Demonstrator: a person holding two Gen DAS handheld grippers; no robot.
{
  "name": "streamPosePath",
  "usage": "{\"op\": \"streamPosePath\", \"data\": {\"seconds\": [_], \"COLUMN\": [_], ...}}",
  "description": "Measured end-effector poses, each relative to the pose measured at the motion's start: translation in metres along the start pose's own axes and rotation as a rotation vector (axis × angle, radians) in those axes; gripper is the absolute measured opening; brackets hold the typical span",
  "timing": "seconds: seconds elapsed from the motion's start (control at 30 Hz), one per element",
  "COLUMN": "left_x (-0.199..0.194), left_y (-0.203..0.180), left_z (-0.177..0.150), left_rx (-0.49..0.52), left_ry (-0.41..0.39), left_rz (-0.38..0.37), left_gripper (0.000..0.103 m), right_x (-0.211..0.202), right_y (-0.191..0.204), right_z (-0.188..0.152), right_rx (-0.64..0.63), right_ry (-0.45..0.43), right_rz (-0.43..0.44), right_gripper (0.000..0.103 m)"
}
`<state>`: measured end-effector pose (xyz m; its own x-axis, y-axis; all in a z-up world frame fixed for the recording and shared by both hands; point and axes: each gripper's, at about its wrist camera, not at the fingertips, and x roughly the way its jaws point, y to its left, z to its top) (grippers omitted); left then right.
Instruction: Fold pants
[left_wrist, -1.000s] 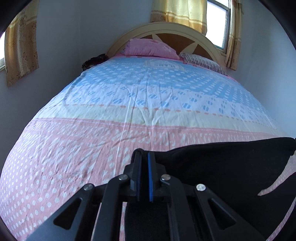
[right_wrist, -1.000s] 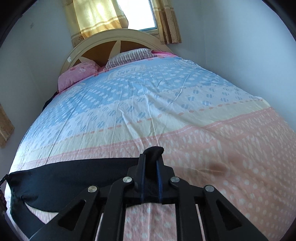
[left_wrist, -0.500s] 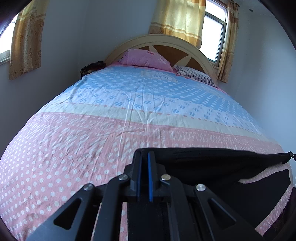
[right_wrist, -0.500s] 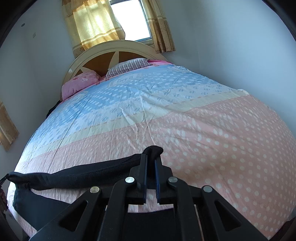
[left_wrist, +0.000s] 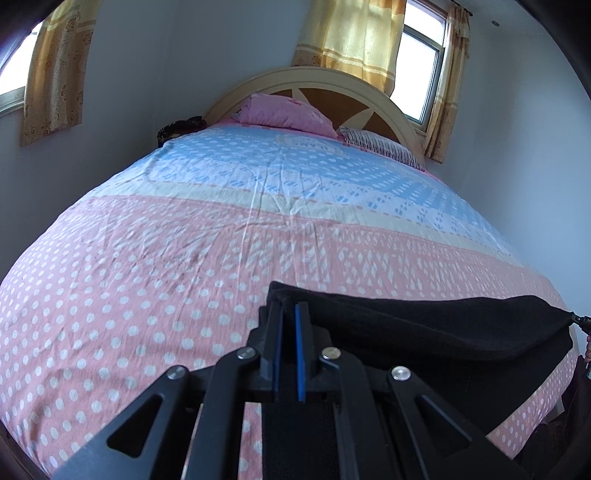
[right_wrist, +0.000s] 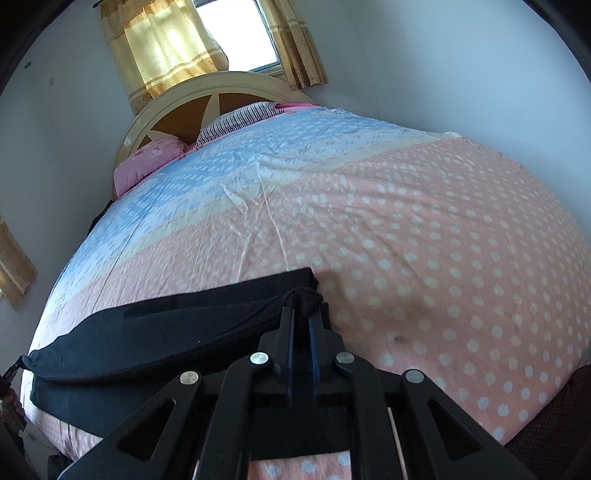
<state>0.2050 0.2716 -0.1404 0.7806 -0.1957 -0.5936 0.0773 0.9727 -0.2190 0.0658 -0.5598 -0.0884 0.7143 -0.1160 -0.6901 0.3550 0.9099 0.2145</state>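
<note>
While the black pants (left_wrist: 424, 332) are stretched between the two tools at the near edge of the bed, each end is held by only a small bite of cloth. The left gripper (left_wrist: 289, 310) is clenched on one corner of the garment, its blue-lined pads drawn close with dark fabric pinched between them. The right gripper (right_wrist: 301, 314) is likewise clamped on the opposite corner, where a little bunch of cloth is seen gathered above the fingertips. Between the two, the upper edge is held taut, and a lower layer of the pants (right_wrist: 122, 391) is seen lying on the pink dotted bedsheet (left_wrist: 147, 295) beneath it and draping toward the bed's near edge.

Several risks are judged from this. If one grip is loosened before the other, the fold could be dragged askew. Because so little cloth is caught, a sharp pull apart could slip the fabric out of either pinch. If the raised edge is laid down without being lined up with the layer below, the halves would be left offset; how well they match now probably cannot be told, since the grippers hide the near part. Sliding the pants could also rumple the already creased sheet under them.

Farther off, the pink pillow (left_wrist: 288, 112), striped pillow (left_wrist: 380, 147) and arched headboard (left_wrist: 332, 83) are well apart from the work and are not threatened.
</note>
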Motion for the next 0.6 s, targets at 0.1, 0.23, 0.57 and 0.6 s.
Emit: {"op": "streamPosePath", "data": {"seconds": [0.1,0.23,0.57,0.6], "left_x": [0.001,0.000,-0.001,-0.001], "left_y": [0.000,0.001,0.002,0.003], "left_z": [-0.011,-0.020,-0.027,-0.028], "left_rx": [0.008,0.017,0.019,0.016], "left_ry": [0.012,0.013,0.002,0.002], "left_rz": [0.010,0.016,0.015,0.014], "left_gripper": [0.006,0.006,0.006,0.006], "right_x": [-0.010,-0.032,-0.038,-0.028], "right_y": [0.001,0.009,0.195,0.218], "right_z": [-0.006,-0.001,-0.028,-0.040], "right_rx": [-0.025,-0.067,-0.579,-0.644], "right_ry": [-0.019,-0.053,-0.009,0.022], "right_rz": [-0.022,-0.117,0.076,0.105], "right_gripper": [0.007,0.011,0.057,0.057]}}
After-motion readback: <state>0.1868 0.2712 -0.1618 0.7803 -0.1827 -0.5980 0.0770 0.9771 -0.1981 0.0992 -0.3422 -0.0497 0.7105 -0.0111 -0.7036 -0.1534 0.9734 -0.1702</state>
